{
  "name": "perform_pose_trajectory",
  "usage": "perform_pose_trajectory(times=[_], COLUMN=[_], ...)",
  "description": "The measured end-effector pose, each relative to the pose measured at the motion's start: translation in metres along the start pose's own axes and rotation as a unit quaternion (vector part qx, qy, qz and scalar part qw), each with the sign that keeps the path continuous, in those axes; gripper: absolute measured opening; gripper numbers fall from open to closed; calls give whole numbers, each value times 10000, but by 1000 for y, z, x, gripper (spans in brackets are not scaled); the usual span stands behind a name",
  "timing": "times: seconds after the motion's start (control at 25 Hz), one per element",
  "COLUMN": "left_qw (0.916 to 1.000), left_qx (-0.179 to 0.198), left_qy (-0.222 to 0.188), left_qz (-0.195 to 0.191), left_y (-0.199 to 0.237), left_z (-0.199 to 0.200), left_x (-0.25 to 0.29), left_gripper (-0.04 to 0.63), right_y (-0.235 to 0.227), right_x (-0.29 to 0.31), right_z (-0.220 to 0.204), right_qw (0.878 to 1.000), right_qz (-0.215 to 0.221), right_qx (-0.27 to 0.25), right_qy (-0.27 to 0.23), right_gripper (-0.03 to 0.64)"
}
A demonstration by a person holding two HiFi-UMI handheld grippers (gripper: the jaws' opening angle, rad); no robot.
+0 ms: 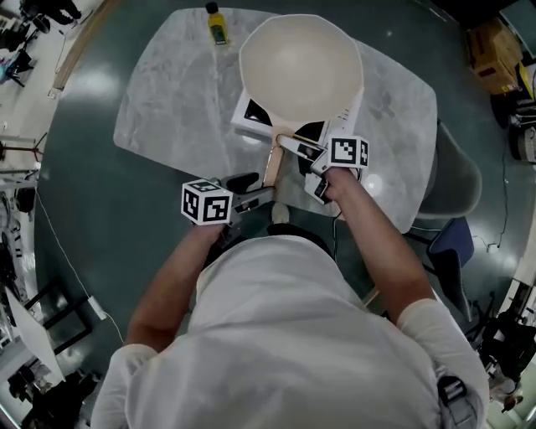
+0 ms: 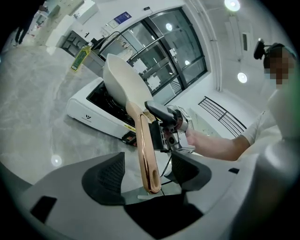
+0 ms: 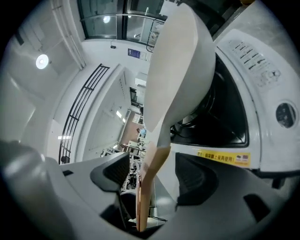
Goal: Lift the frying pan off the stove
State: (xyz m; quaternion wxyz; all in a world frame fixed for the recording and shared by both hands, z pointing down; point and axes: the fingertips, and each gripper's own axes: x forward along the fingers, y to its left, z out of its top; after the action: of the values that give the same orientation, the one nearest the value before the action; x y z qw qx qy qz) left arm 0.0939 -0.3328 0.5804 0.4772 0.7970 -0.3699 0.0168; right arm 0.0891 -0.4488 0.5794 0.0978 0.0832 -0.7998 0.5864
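Observation:
A cream frying pan (image 1: 300,65) sits on a white stove (image 1: 248,117) on the marble table (image 1: 167,92). Its copper-coloured handle (image 1: 272,163) points toward me. My left gripper (image 1: 251,191) is at the handle's end; in the left gripper view the handle (image 2: 145,150) runs between its jaws with a gap on each side, so the left gripper (image 2: 149,176) is open. My right gripper (image 1: 303,155) is further up the handle, near the pan. In the right gripper view the handle (image 3: 150,178) also passes between spread jaws untouched, so the right gripper (image 3: 154,173) is open.
A yellow-green bottle (image 1: 217,23) stands at the table's far edge, left of the pan. A grey chair (image 1: 456,180) is at the table's right side. The stove's control panel (image 3: 262,108) faces the right gripper. Dark floor surrounds the table.

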Motion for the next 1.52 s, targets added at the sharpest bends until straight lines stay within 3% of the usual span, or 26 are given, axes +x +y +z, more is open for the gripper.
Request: perform_pose_trajectory(times=[0.32, 0.52, 0.68, 0.84, 0.96, 1.52], left_qw=[9992, 9975, 9963, 9964, 9959, 9932], left_qx=[-338, -552, -497, -348, -352, -432], left_qy=[165, 309, 444, 507, 578, 115], left_qz=[-105, -320, -547, -579, -607, -1076], left_y=[4, 4, -1, -3, -2, -31], left_z=[-1, -6, -7, -3, -4, 21], left_x=[25, 39, 48, 53, 53, 36], left_gripper=[299, 299, 292, 126, 112, 120], right_y=[-1, -1, -4, -6, -6, 12], right_x=[31, 40, 42, 42, 42, 37], right_z=[11, 16, 19, 19, 19, 26], right_qw=[9989, 9983, 9978, 9974, 9976, 9974], right_qz=[245, 393, 429, 422, 394, 368], right_qx=[92, 218, 429, 536, 532, 613], right_qy=[393, 360, 278, 215, 219, -8], right_gripper=[282, 239, 196, 181, 181, 183])
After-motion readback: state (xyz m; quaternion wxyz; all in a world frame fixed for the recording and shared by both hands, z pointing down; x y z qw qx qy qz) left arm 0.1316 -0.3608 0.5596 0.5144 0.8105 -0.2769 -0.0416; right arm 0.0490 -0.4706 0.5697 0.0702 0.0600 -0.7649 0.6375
